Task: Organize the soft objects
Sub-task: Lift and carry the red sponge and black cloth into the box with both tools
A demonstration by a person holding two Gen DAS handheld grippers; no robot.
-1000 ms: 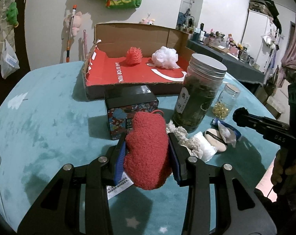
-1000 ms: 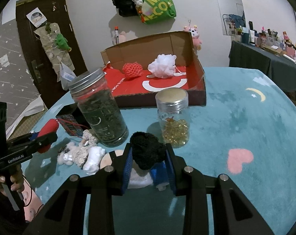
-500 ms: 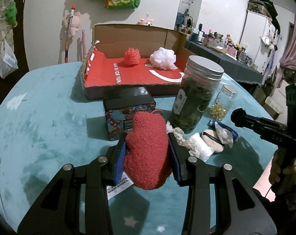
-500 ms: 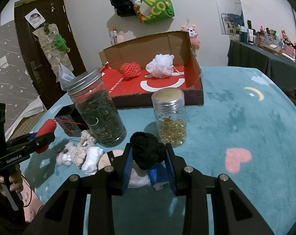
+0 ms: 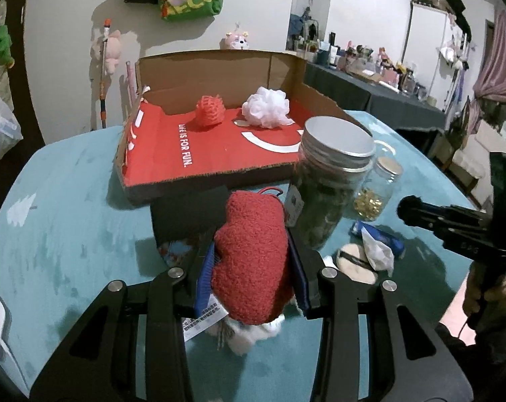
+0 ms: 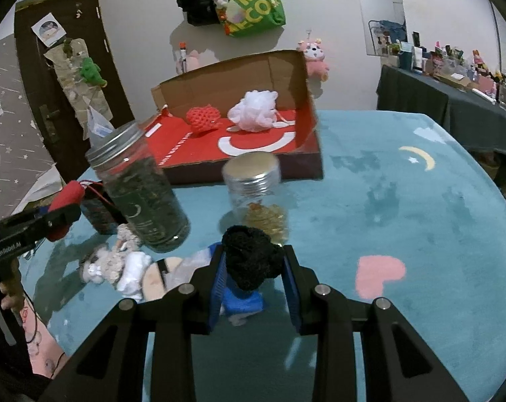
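Observation:
My left gripper (image 5: 253,244) is shut on a red fluffy soft piece (image 5: 253,268), held above the teal table in front of a black box (image 5: 189,214); a white label hangs under it. My right gripper (image 6: 254,261) is shut on a black fluffy ball (image 6: 251,258) just in front of a small glass jar (image 6: 256,194). Behind stands an open cardboard box with a red floor (image 5: 186,154). In it lie a red mesh puff (image 5: 210,110) and a white mesh puff (image 5: 268,107). A small white and beige plush (image 6: 115,264) lies on the table.
A tall jar with a metal lid (image 5: 330,181) stands between the two grippers, next to the small jar (image 5: 376,187). A round pad (image 5: 355,261) and blue packets (image 5: 380,238) lie by it. A hand (image 5: 487,291) holds the right gripper at the table's edge.
My left gripper has risen and moved toward the cardboard box with the red piece in it; the black box now sits lower in its view. The right gripper has hardly moved.

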